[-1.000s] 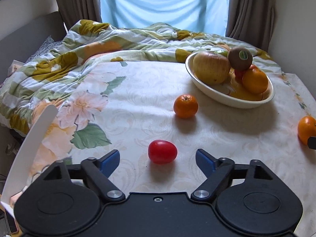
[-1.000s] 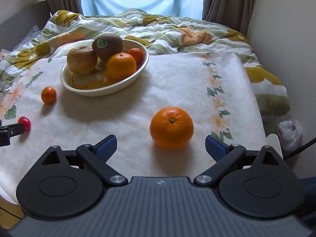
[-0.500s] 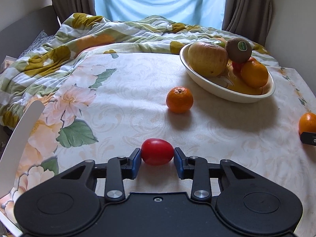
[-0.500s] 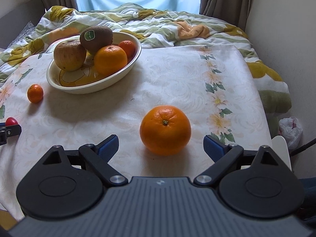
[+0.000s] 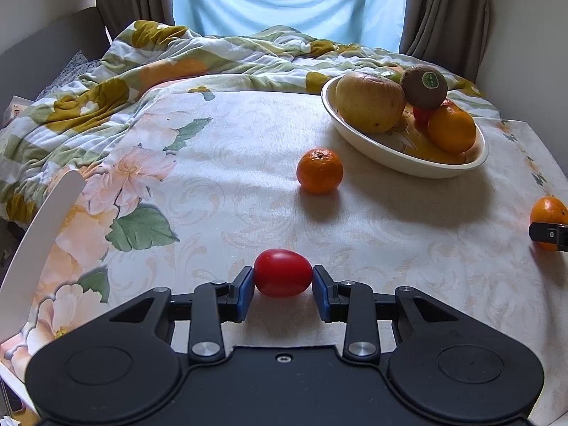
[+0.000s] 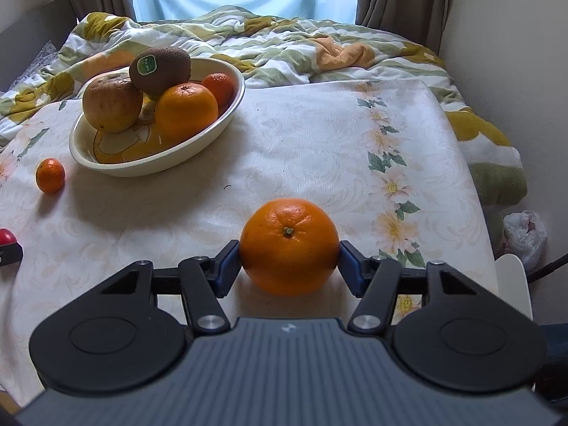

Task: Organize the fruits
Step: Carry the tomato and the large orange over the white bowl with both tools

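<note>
A small red tomato (image 5: 283, 273) lies on the floral cloth, and my left gripper (image 5: 283, 278) is shut on it, both blue pads pressed to its sides. My right gripper (image 6: 289, 262) is closing on a large orange (image 6: 289, 241), which sits between the jaws with the pads against its flanks. The cream bowl (image 6: 149, 167) holds an apple, a kiwi with a green sticker, an orange and a mandarin. A loose mandarin (image 5: 319, 170) rests on the cloth in front of the bowl (image 5: 408, 167). In the left wrist view the large orange (image 5: 548, 213) shows at the right edge.
A rumpled floral quilt (image 5: 213, 60) lies behind the cloth, below the curtained window. A white curved panel (image 5: 42, 220) rises at the left edge. A wall stands close on the right, with a plastic bag (image 6: 525, 234) on the floor beside it.
My left gripper closed onto the red tomato and has held it since. My right gripper moved in around the large orange and its jaws came together on it.
</note>
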Demonstrator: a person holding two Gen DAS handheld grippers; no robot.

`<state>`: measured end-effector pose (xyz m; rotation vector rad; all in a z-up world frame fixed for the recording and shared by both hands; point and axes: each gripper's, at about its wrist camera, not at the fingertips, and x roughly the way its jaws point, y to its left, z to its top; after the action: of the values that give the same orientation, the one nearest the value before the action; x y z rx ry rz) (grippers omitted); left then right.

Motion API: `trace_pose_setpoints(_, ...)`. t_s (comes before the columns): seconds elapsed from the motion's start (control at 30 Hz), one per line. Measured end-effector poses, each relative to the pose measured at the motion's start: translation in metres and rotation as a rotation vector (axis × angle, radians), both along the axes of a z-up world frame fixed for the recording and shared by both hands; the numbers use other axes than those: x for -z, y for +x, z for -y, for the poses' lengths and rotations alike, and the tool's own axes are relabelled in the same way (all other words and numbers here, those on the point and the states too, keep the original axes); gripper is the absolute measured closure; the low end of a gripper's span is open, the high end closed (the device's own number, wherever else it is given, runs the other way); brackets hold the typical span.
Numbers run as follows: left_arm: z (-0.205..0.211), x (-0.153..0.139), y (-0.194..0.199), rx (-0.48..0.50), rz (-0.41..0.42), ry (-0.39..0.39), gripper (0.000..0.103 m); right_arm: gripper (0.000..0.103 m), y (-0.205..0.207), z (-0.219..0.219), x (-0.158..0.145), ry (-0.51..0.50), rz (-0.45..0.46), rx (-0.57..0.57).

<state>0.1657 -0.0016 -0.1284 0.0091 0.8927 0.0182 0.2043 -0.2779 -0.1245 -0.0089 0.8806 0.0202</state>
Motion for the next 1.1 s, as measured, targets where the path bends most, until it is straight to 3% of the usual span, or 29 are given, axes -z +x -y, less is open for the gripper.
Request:
trace_pose_setpoints(0.3, 0.007, -0.026, -0.015, 0.009, 0.042, -0.007, 0.064, 0.029, -0.009, -0.003, -0.015, 0.021, 0.023, -0.024)
trace_pose_setpoints(0.67, 0.023, -0.081, -0.032, 0.037, 0.105, -0.004, 0.064, 0.029, -0.026, 0.003, -0.065, 0.049, 0.059, -0.047)
trace_pose_setpoints(0.9, 0.033, -0.108, -0.018, 0.081, 0.152, -0.013, 0.064, 0.029, -0.029, 0.003, -0.094, 0.062, 0.079, -0.06)
trace_pose_setpoints(1.1, 0.045, -0.113, 0.01, 0.143, 0.172, -0.021, 0.064, 0.029, -0.019, 0.001, -0.108, 0.064, 0.098, -0.051)
